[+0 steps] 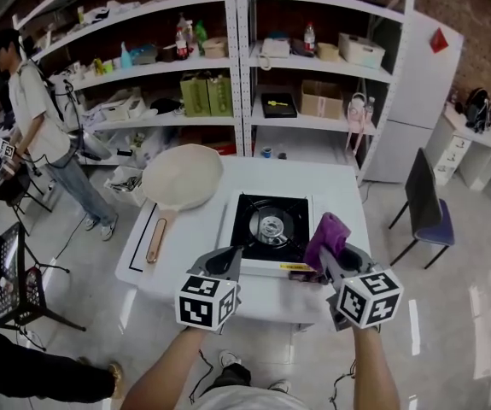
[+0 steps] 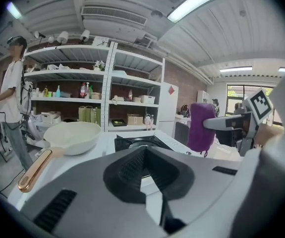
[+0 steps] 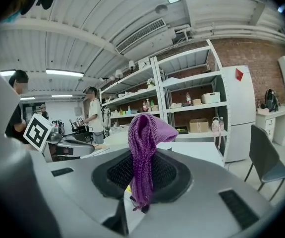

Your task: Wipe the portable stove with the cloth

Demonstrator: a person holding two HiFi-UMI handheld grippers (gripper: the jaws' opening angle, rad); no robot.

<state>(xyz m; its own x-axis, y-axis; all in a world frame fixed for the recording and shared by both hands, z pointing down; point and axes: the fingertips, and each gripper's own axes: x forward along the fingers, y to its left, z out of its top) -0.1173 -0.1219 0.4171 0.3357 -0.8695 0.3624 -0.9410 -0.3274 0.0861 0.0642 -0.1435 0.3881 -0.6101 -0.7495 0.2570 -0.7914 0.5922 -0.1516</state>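
We see the cloth (image 1: 328,236) off the tabletop (image 1: 195,229), pinched in the right hand-held gripper (image 1: 322,260) above the near right corner of the portable stove (image 1: 271,225). It is a purple knitted piece, bunched into a soft fold at the top. In the right gripper view it (image 3: 143,143) stands up between the closed jaws as a narrow ribbed strip, with a frayed end hanging at the bottom.

The left hand-held gripper (image 1: 228,260) hovers just near and left of the stove. Its jaws are drawn together with only a thin slit between them, and nothing is in them.

The stove sits around the middle of the white tabletop. It has a white body, a black top plate and a round metal burner at its centre. A cream pan (image 1: 183,176) lies to its far left, its wooden handle (image 1: 156,239) pointing toward us. Shelving (image 1: 236,58) stands beyond the tabletop, and a person (image 1: 44,126) stands at the far left.
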